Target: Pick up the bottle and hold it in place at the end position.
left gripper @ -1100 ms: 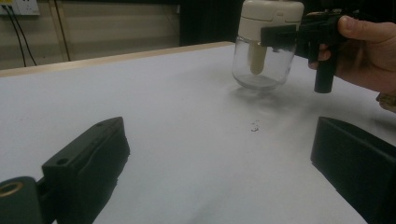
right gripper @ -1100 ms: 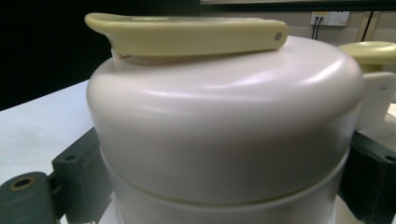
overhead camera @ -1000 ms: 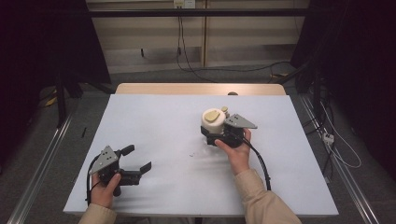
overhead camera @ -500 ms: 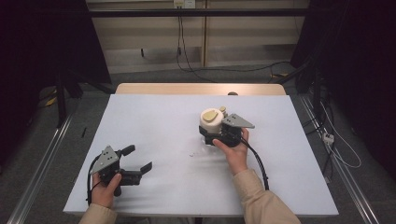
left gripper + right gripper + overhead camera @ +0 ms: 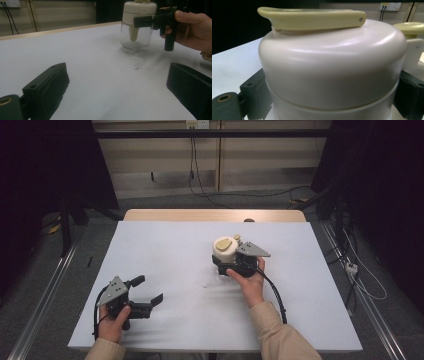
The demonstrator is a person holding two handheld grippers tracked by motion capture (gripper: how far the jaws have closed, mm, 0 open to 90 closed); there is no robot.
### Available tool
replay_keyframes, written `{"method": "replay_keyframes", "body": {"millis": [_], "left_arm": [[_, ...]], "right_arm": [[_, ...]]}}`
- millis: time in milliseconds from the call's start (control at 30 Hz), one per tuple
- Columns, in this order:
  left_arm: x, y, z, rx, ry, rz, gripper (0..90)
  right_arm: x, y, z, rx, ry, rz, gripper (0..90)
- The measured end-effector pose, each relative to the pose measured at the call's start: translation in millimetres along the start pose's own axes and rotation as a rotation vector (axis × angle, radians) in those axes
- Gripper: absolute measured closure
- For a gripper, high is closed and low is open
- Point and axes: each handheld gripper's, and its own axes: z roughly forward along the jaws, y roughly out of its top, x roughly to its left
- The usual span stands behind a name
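Observation:
A clear glass jar (image 5: 225, 251) with a cream lid and a pale yellow flip handle (image 5: 312, 17) stands right of the table's middle. Its base sits at or just above the white surface (image 5: 136, 42). My right gripper (image 5: 223, 259) is shut on the jar's lid (image 5: 332, 65), one black jaw on each side, with a hand behind it (image 5: 192, 27). My left gripper (image 5: 150, 289) rests near the front left corner. It is open, with nothing between its jaws, and the jar (image 5: 136, 25) lies ahead of it across bare table.
The white table top (image 5: 165, 245) has a wooden strip (image 5: 200, 215) along its far edge. A small dark speck (image 5: 205, 285) lies in front of the jar. Metal rails and cables run along the floor on both sides.
My right gripper has drifted slightly left with the jar in it. The left gripper has stayed in place and open.

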Motion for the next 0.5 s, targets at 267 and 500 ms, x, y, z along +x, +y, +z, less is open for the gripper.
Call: {"method": "replay_keyframes", "body": {"millis": [267, 500], "left_arm": [[0.1, -0.5, -0.1, 0.001, 0.004, -0.003, 3.6], [1.1, -0.8, -1.6, 0.005, 0.007, 0.001, 3.6]], "right_arm": [[6.4, 1.2, 8.3, 0.0, 0.02, -0.006, 7.0], [7.2, -0.2, 12.3, 0.005, 0.023, -0.007, 7.0]]}}
